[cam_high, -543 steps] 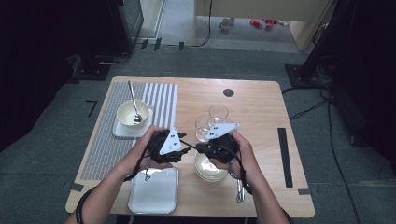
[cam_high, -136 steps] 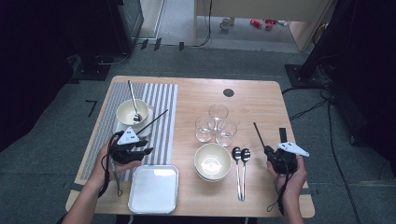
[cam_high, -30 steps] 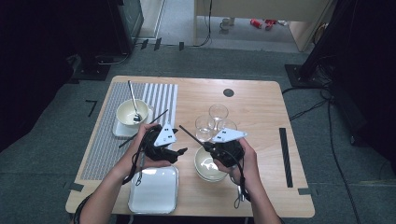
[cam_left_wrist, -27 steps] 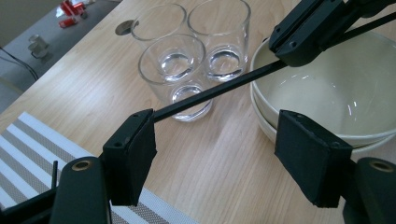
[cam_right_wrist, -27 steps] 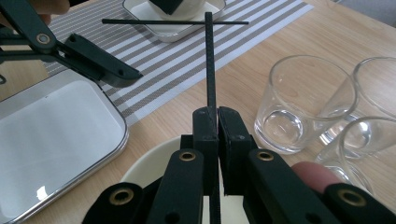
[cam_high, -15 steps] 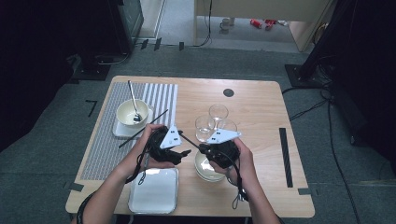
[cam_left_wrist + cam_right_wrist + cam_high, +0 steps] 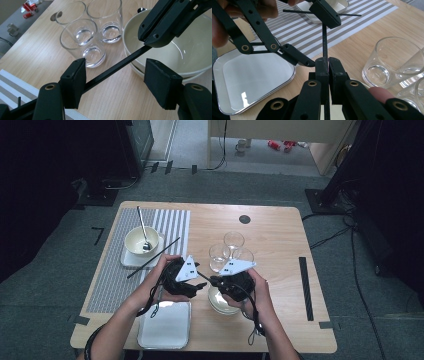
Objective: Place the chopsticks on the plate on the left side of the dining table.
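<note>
Both forearms are coming in from the near edge and angling inward, and the hands are meeting in front of the person. The left gripper [image 7: 192, 287] is pointing toward its partner, its two padded jaws standing wide apart in the left gripper view. The right gripper [image 7: 328, 65] is facing it nose to nose, jaws pressing tight on a thin black stick [image 7: 117, 66] running out ahead between the left jaws. The left hand [image 7: 167, 275] is wrapping its handle; the right hand [image 7: 252, 292] is probably doing likewise, though its fingers are mostly hidden.
</note>
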